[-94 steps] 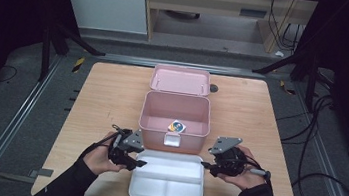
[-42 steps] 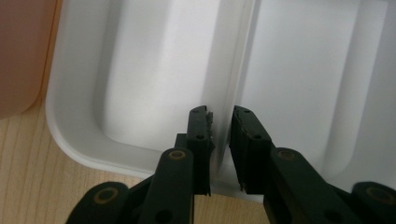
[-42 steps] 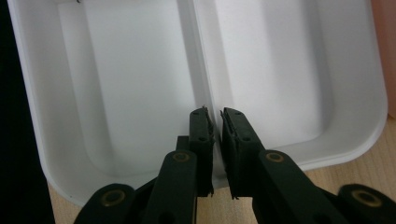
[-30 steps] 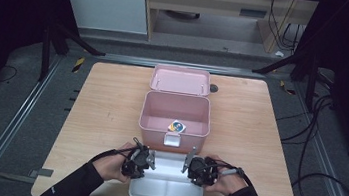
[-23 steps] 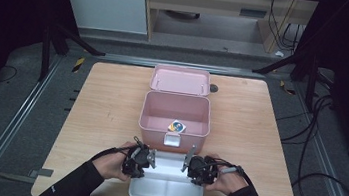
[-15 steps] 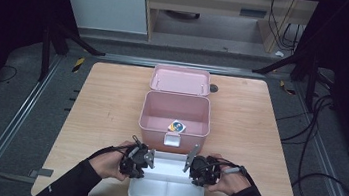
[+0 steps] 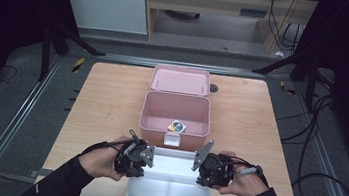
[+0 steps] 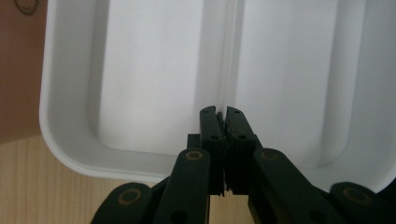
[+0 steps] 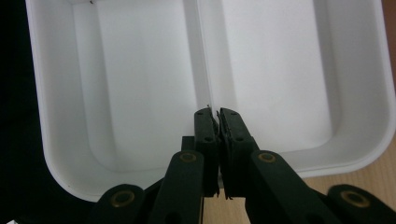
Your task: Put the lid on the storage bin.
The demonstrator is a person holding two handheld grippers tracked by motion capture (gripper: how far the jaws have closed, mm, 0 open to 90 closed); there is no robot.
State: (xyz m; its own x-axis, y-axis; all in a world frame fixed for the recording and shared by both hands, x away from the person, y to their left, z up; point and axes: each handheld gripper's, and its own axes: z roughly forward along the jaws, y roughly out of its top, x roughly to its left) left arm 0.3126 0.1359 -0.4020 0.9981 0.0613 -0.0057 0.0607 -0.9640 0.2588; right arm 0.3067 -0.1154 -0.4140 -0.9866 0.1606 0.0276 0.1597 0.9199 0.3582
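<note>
left tool (image 7: 147, 156) pinched on white tray (image 7: 168, 194) divider at its left wall | right tool (image 7: 198, 163) pinched on divider at right wall | tray on tabletop (image 7: 106, 100) edge, just before open pink box (image 7: 175, 112) | lift both ends together, level, grip firm

No legible text, label, brand, number or sign appears. A small multicoloured card (image 7: 176, 126) lies inside the pink box (image 7: 151, 110); its printed design is too small to read in the high view.
</note>
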